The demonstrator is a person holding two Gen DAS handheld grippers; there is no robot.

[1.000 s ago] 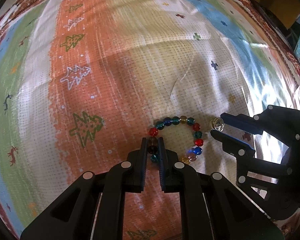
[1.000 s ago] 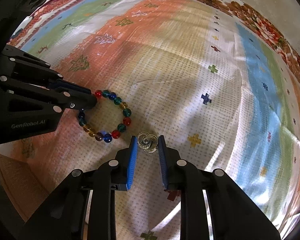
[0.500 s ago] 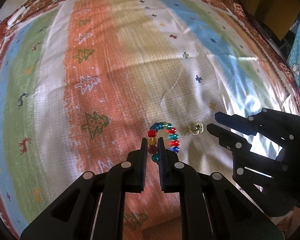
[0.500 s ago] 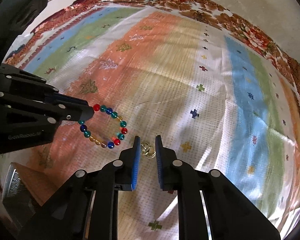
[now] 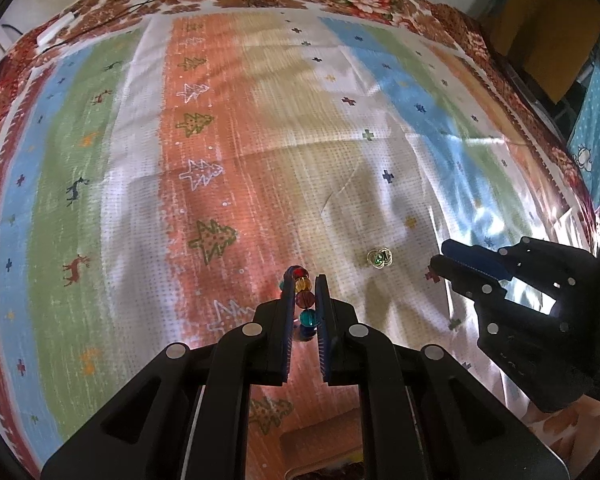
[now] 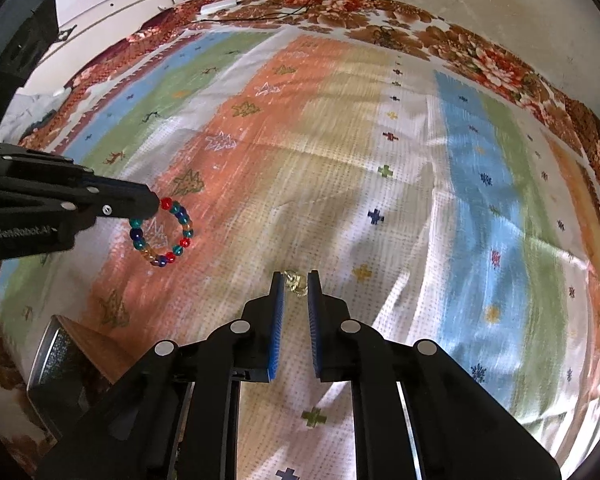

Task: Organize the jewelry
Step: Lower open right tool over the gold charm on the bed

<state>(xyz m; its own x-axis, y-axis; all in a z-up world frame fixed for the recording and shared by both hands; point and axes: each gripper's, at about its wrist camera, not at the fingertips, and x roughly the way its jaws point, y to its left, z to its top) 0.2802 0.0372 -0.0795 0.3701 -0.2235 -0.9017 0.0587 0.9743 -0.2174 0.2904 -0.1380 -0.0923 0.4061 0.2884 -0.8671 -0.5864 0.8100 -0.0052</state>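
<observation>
My left gripper [image 5: 303, 280] is shut on a bracelet of coloured glass beads [image 5: 302, 300] and holds it up above the striped cloth; in the right wrist view the bracelet [image 6: 162, 232] hangs as a ring from the left fingertips [image 6: 140, 204]. A small gold ornament [image 5: 379, 259] lies on the cloth to the right of the bracelet. My right gripper [image 6: 296, 280] is narrowly open and empty, raised above the ornament [image 6: 296, 282], which shows between its fingertips. In the left wrist view the right gripper [image 5: 444, 256] is off to the ornament's right.
The striped cloth [image 5: 260, 140] with tree and cross patterns covers the surface, with a floral border [image 6: 480, 56] at the far side. A wooden box with a dark lined inside [image 6: 66, 360] sits at the near left edge. Cables [image 6: 260, 12] run along the far border.
Both grippers have risen away from the cloth. The left one lifted the bracelet, which now hangs from it. The right gripper narrowed and left the gold ornament lying on the cloth.
</observation>
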